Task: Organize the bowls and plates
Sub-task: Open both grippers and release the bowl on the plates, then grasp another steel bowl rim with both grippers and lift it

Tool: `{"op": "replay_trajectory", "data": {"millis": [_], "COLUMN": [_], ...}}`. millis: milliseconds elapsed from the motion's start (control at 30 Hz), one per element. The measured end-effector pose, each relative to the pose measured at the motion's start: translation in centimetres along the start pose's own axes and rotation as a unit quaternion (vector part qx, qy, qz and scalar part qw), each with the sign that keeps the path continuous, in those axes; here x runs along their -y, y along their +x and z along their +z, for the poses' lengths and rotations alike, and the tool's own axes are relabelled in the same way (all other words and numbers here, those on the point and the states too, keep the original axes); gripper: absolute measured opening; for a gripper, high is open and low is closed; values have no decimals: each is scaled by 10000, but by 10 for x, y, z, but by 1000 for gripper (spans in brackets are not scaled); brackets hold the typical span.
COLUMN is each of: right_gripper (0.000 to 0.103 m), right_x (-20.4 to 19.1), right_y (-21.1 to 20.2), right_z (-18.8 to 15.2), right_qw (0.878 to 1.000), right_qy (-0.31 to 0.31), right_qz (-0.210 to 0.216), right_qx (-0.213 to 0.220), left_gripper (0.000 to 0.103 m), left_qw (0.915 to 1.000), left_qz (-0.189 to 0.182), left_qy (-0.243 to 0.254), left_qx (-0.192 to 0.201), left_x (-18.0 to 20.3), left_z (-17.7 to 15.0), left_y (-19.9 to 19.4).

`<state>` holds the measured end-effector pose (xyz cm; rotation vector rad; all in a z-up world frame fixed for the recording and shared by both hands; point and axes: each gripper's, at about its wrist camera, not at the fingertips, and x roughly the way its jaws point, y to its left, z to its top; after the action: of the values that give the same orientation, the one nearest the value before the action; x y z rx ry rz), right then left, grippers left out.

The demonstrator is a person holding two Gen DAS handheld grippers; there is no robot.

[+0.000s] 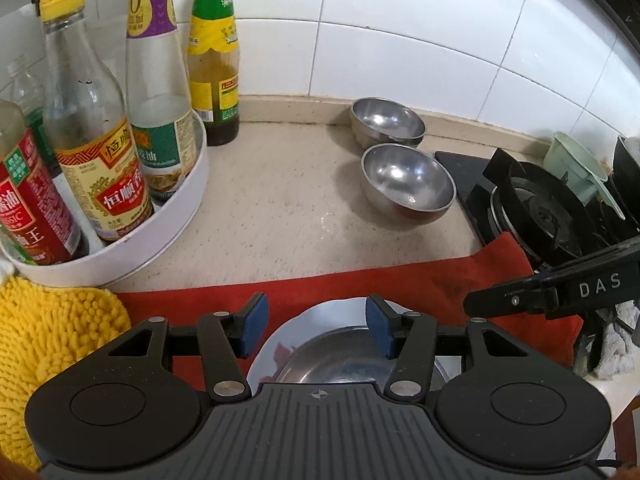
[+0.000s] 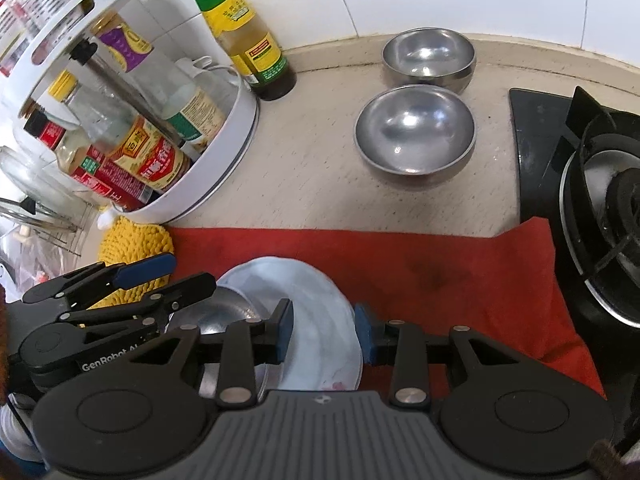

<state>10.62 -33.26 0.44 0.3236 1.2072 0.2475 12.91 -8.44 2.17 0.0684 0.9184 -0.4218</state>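
Plates and bowls, near to far. Lowest in both views, a white plate point(image 2: 316, 320) lies on a red cloth point(image 2: 440, 268) with a steel dish point(image 1: 336, 360) resting in it. The left gripper point(image 1: 316, 326) hangs over this stack, its blue pads set moderately apart on either side of the plate's far rim and pressing on nothing. The right gripper point(image 2: 322, 334) stands narrower, its pads straddling the plate's right edge with visible gaps, so it grips nothing either.

Beyond the cloth, on the speckled counter point(image 1: 280, 208), sit two empty steel bowls: the nearer bowl point(image 2: 416, 130) and the farther bowl point(image 2: 430, 58) by the tiled wall, just beside each other but not nested.

Risks, as judgement: both bowls are smooth and round, so a shallow pinch on a rim may slip. The nearer bowl sits close to the stove point(image 2: 600, 184) at the right of the frame and could be knocked against it. A tug on the cloth would shift the plate stack.

View differences: the left wrist view alone shows a green cup point(image 1: 576, 168) behind the burner. The right wrist view alone shows the upper tier of the white bottle rack point(image 2: 224, 160) at upper left, a wire rack at the left edge, and the left gripper from the side.
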Motion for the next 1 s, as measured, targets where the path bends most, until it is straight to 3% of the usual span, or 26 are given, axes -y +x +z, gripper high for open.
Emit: {"op": "replay_trajectory", "data": {"millis": [200,367,400,467,633,800,1000], "right_gripper": [31,31,31,30,27,26,26], "right_x": [-5,-20,-22,-26,-20,-5,16], "right_y": [12,42,45,49,46,18,-16], "right_z": [-9,-30,-32,-34,-21,9,57], "right_qw": [9989,9944,9938,9928,9943,9967,9978], "right_qy": [6,-132,-163,-228,-110,0,15], "right_qz": [404,717,770,842,779,776,585], "right_qx": [-227,-768,-783,-826,-716,-252,319], "left_gripper": [63,56,61,59,59,60,60], "left_qw": [9986,9965,9958,9965,9986,9996,9988], "left_qz": [159,-109,-162,-78,-260,-253,-261], "left_qy": [28,-95,-100,-53,-106,145,389], "left_qx": [-500,-826,-893,-832,-439,-40,143], "left_x": [-11,-10,-8,-3,5,26,56], "left_z": [-31,-48,-49,-47,-16,26,69], "left_y": [-1,9,12,12,6,5,24]}}
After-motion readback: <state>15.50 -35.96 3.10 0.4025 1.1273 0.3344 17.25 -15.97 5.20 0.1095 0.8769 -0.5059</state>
